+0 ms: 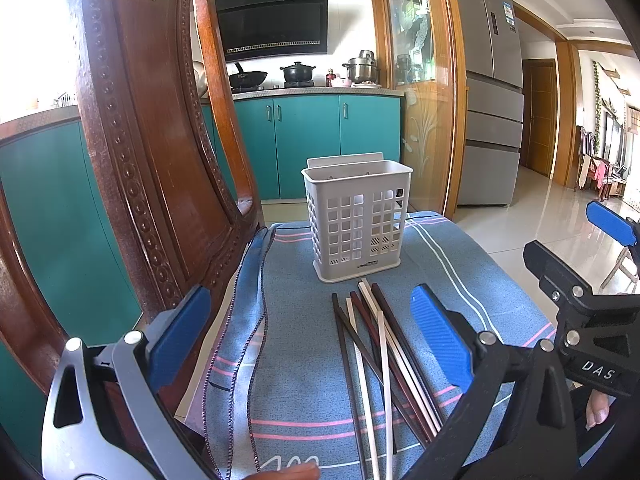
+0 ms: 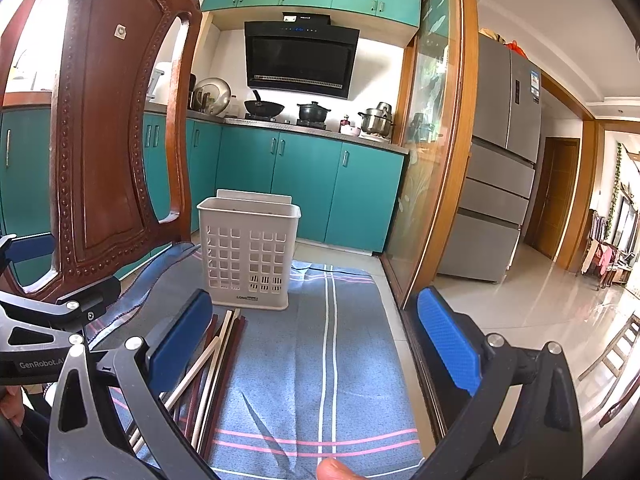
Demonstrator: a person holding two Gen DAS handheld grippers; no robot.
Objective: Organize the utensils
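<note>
Blue-padded and spread wide apart, the left tool (image 1: 308, 344) and right tool (image 2: 316, 340) are both hovering empty over a striped blue cloth (image 1: 296, 400). Chopsticks (image 1: 372, 344), about seven in dark brown, reddish and cream, are lying fanned just before a white slotted holder (image 1: 358, 220) reading "LONG…". "DAS" and "GenRobot.AI" are showing on the tools.

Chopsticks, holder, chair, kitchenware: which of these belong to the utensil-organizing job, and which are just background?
Job: chopsticks, loose on the cloth; white slotted utensil holder.
Background: blue striped cloth; wooden chair; wok; pots; refrigerator.
</note>
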